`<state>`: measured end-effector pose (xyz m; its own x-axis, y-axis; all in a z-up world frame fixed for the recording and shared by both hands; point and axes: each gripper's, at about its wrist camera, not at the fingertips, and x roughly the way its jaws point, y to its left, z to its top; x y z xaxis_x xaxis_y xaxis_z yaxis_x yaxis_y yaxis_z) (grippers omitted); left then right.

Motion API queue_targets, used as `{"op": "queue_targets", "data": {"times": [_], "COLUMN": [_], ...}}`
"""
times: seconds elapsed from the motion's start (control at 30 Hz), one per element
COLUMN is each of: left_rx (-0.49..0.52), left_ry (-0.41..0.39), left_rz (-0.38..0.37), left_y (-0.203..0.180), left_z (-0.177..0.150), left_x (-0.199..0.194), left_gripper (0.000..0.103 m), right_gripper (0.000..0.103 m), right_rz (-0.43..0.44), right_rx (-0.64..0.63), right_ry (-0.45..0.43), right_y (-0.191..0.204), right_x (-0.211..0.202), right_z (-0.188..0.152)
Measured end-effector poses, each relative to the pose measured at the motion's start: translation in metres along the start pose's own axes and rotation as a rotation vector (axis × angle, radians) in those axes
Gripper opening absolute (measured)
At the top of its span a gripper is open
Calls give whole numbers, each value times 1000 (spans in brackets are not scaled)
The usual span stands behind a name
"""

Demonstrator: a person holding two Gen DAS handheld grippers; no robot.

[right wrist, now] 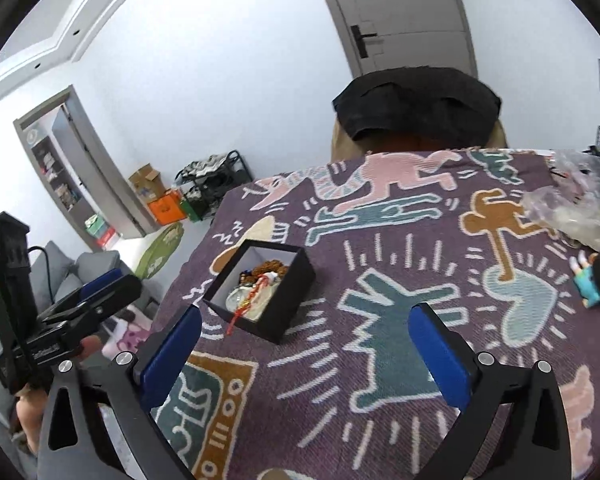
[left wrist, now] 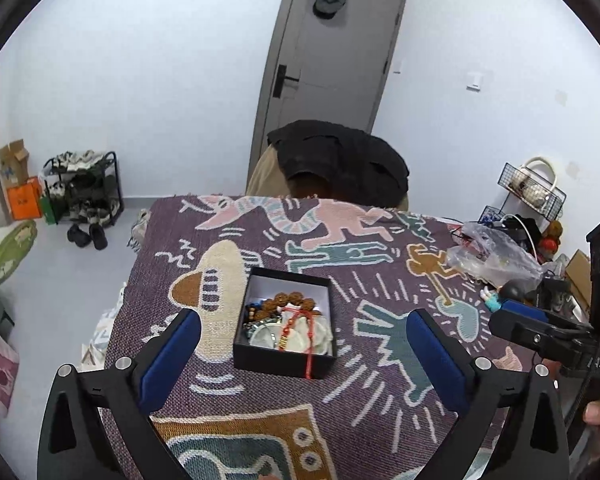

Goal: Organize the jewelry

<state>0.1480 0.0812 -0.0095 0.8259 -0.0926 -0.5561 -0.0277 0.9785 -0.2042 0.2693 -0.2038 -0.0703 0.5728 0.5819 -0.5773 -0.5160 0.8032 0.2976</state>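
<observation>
A small black open box (left wrist: 286,356) sits on the patterned purple cloth (left wrist: 372,380). It holds brown beads (left wrist: 290,301), white pieces and a red cord bracelet (left wrist: 309,354) that hangs over its front wall. My left gripper (left wrist: 303,334) is open and empty, its blue-padded fingers on either side of the box and a little nearer than it. The box also shows in the right wrist view (right wrist: 290,302), ahead and to the left. My right gripper (right wrist: 305,330) is open and empty above the cloth (right wrist: 400,280).
A crumpled clear plastic bag (left wrist: 496,256) and a small toy figure (right wrist: 596,280) lie at the table's right side. A chair draped in black cloth (left wrist: 340,160) stands behind the table. A shoe rack (left wrist: 84,188) and an orange bag (left wrist: 24,200) stand on the floor at left.
</observation>
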Motion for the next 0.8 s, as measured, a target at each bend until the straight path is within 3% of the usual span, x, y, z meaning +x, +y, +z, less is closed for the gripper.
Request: {"op": "queue_targets", "data": {"times": [0.33,0.8], "left_rx": [88,145], "left_ry": [-49,-127], "left_rz": [9,7], "left_y": [-39,-65], "left_z": [-10,-38], "left_x": [-35,-83], "left_gripper": [103,103], "right_gripper": [103,103], "right_rz": [-30,-65], "right_rx": [6,-38], "right_ry": [-34,-89], "right_y": [-14,-13], "right_x": [-39,-89], "right_z": [-12,-40]}}
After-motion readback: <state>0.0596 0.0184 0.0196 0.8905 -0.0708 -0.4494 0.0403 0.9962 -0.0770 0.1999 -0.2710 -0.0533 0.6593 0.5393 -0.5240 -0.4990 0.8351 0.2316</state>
